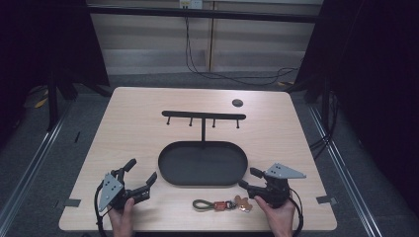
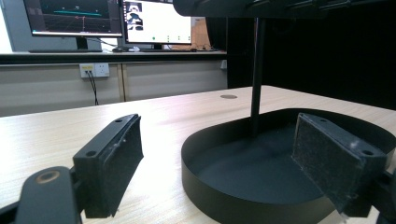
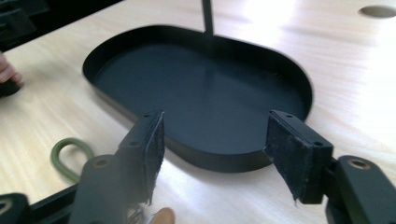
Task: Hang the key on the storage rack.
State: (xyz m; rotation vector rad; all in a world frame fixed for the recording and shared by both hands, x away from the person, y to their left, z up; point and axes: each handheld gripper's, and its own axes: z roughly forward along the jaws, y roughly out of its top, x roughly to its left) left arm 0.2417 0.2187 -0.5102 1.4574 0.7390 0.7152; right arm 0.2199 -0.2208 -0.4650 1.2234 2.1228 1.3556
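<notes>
A black oval tray (image 1: 161,167) lies mid-table, and a thin post rises from its far rim to a T-shaped hanger bar (image 1: 203,115) with several pegs. A keychain (image 1: 222,204) with a green loop (image 3: 65,149) and a brown tag (image 3: 161,217) lies on the table in front of the tray. My left gripper (image 1: 143,169) rests at the front left, open, aimed at the tray's left end (image 2: 205,200). My right gripper (image 1: 247,177) hovers at the front right, just above and right of the keychain. It is open, with nothing between its pads (image 3: 152,149).
A round hole (image 1: 237,102) sits in the tabletop at the far right. Cables hang behind the table. Monitors (image 2: 112,18) stand on a counter beyond the far edge. Bare wood lies to either side of the tray.
</notes>
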